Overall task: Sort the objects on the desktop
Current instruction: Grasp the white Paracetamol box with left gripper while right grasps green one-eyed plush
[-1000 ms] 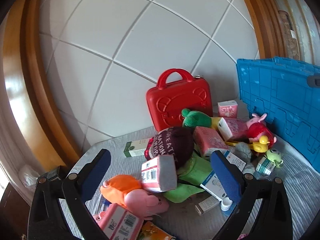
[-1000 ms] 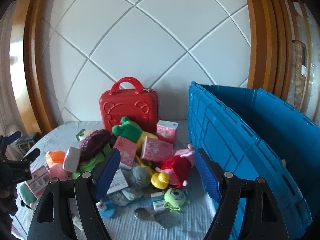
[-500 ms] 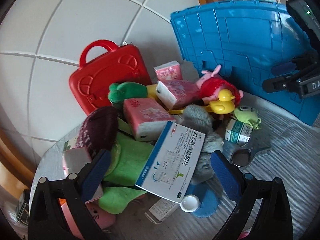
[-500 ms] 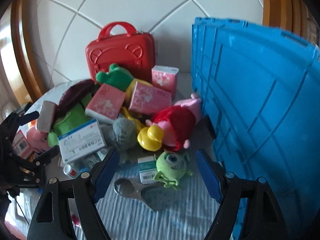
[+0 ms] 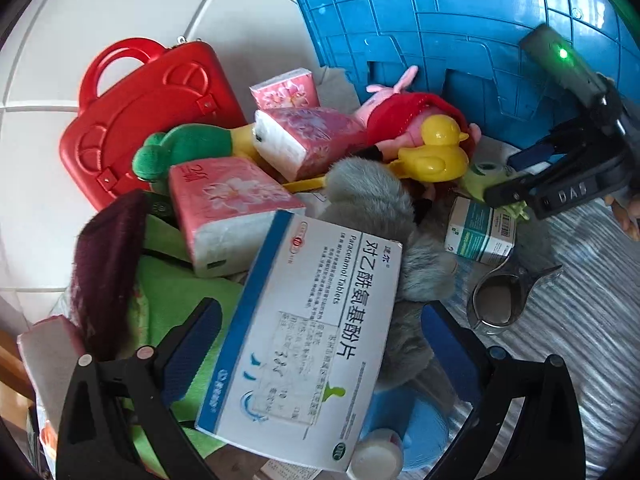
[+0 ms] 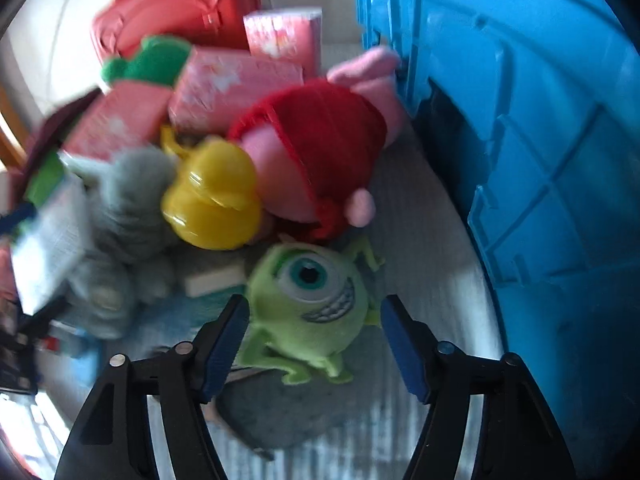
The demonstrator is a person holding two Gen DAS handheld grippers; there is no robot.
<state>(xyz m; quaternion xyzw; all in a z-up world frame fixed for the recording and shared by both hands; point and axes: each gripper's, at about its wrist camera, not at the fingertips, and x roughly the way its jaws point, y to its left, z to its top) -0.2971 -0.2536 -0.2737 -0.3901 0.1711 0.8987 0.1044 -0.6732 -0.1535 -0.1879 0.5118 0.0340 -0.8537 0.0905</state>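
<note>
A pile of toys, tissue packs and medicine boxes lies on a grey striped cloth. My left gripper (image 5: 320, 344) is open, its fingers either side of a white-and-blue paracetamol box (image 5: 304, 340) on top of the pile. My right gripper (image 6: 316, 344) is open, its fingers either side of a green one-eyed plush (image 6: 312, 300) that lies on the cloth. The right gripper also shows in the left wrist view (image 5: 508, 176), over the same plush (image 5: 480, 178).
A blue crate (image 6: 540, 120) stands at the right, a red toy case (image 5: 140, 112) at the back. A yellow duck (image 6: 212, 196), a red-dressed pink pig plush (image 6: 320, 152), pink tissue packs (image 5: 228, 216), a grey plush (image 5: 372, 208), a small teal box (image 5: 476, 232) and a metal clip (image 5: 500, 300) crowd the pile.
Both grippers have moved forward and down into the pile. The left has closed in on the paracetamol box, the right on the green one-eyed plush. Both stay open.
</note>
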